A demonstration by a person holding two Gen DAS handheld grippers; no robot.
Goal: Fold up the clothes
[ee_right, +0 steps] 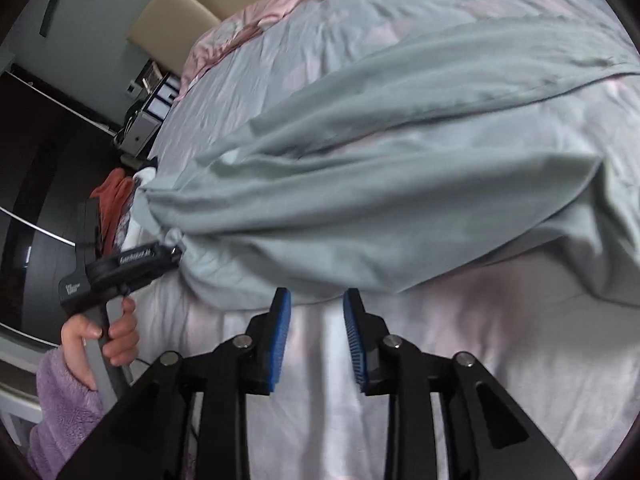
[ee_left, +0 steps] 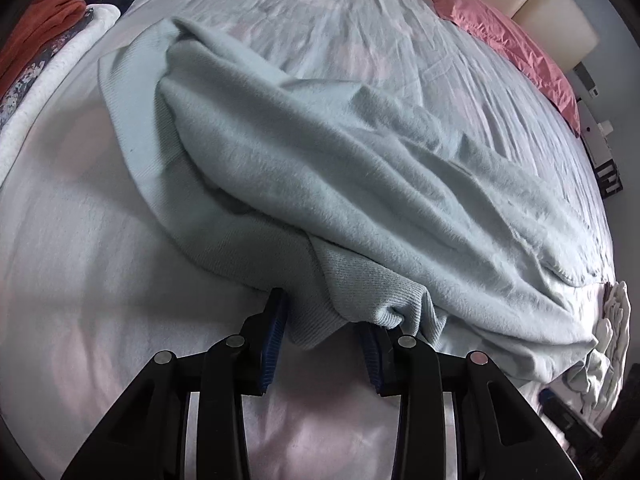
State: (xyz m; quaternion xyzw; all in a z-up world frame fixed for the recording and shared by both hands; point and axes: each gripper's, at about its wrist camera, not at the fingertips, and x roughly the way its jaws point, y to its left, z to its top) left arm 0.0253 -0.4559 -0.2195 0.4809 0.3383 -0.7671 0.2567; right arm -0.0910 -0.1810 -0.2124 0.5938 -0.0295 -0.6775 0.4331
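Note:
A pale blue-green fleecy sweater (ee_left: 320, 168) lies crumpled across the bed sheet (ee_left: 100, 280). My left gripper (ee_left: 322, 316) is open at its near edge. A ribbed hem (ee_left: 384, 292) bunches between the two fingers and hides the right tip. In the right wrist view the same sweater (ee_right: 360, 200) stretches across the bed, and its folds gather at the left gripper (ee_right: 132, 262). That gripper is held by a hand (ee_right: 116, 336) in a purple sleeve. My right gripper (ee_right: 316, 300) is open just short of the sweater's near edge, with only sheet between its pads.
Orange, patterned and white clothes (ee_left: 48, 20) are piled at the far left of the bed. Pink pillows (ee_left: 520, 48) lie against a beige headboard (ee_left: 552, 12). A white garment (ee_left: 616, 320) sits at the right edge. Shelves and boxes (ee_right: 148, 120) stand beside the bed.

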